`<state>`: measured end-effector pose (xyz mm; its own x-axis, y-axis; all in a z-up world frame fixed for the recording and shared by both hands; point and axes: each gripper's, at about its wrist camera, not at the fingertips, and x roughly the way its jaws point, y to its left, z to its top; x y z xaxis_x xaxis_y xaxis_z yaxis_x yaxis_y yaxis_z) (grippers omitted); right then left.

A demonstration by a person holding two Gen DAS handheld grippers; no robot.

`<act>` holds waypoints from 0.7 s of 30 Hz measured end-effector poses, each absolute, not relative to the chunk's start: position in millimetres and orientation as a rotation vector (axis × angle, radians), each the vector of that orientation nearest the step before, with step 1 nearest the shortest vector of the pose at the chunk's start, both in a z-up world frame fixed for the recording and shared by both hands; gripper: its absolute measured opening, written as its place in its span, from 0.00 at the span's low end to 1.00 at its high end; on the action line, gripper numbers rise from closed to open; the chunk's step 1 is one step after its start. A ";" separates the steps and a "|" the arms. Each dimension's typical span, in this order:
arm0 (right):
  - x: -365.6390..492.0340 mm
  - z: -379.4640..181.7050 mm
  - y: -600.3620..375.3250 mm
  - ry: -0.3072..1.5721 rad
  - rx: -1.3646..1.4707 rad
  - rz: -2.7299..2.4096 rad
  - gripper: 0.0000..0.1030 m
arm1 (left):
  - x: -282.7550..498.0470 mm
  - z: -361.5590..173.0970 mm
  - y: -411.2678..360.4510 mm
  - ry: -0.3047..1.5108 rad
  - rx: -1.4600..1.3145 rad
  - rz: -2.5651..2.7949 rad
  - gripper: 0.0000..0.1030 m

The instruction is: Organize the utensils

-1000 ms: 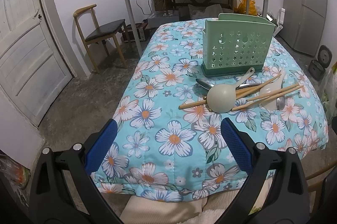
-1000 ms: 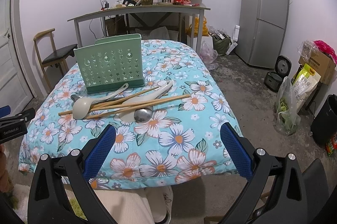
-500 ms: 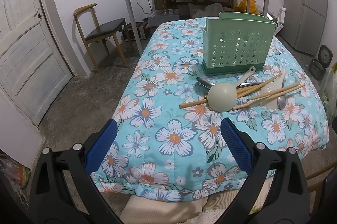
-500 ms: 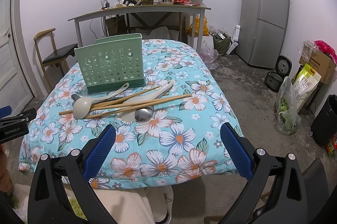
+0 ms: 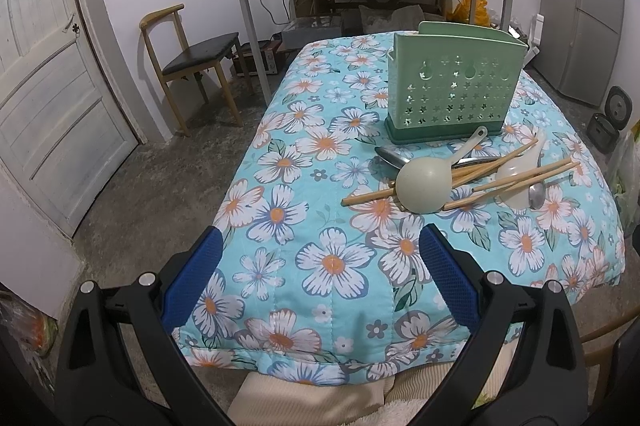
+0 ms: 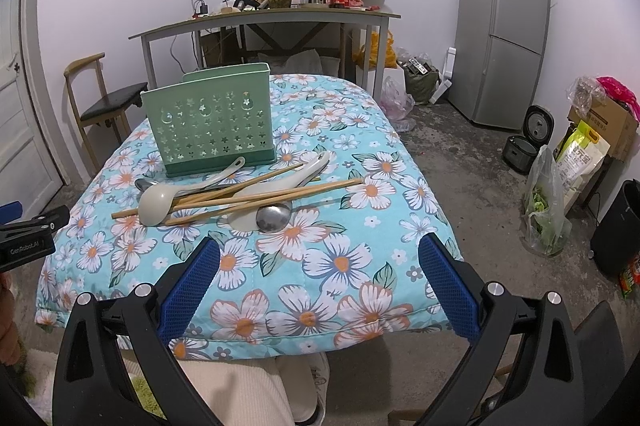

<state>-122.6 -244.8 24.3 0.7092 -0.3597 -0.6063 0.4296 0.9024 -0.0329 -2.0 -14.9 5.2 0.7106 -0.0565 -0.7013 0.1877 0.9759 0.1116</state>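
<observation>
Two metal spoons (image 6: pixel 273 217) half-buried under chopsticks (image 6: pixel 256 192) — handles hidden.

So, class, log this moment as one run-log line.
phase: before first pick | left gripper: open, empty | right gripper: open, empty | utensil pile: loose on floral cloth | green holder: upright behind pile

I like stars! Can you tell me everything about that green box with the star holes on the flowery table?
The pale green plastic utensil holder stands upright on the flowery blue quilted cloth, behind the heap of spoons and chopsticks. Its front wall is pierced with stars, crosses and round holes. It sits on a darker green base, and a taller rear section rises behind. Neither gripper touches it.
</observation>
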 end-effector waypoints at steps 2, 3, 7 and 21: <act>-121.7 23.7 -245.6 0.651 0.116 -0.442 0.94 | -0.2 3.7 -13.5 0.776 0.177 -0.137 0.92; -121.3 22.8 -244.9 0.651 0.116 -0.442 0.94 | 0.6 2.8 -13.3 0.779 0.176 -0.136 0.92; -116.1 17.7 -244.8 0.662 0.118 -0.445 0.94 | 6.4 -0.8 -11.7 0.785 0.175 -0.136 0.92; -67.2 0.6 -244.7 0.806 0.143 -0.383 0.94 | 51.1 -19.6 -15.2 0.863 0.152 -0.137 0.92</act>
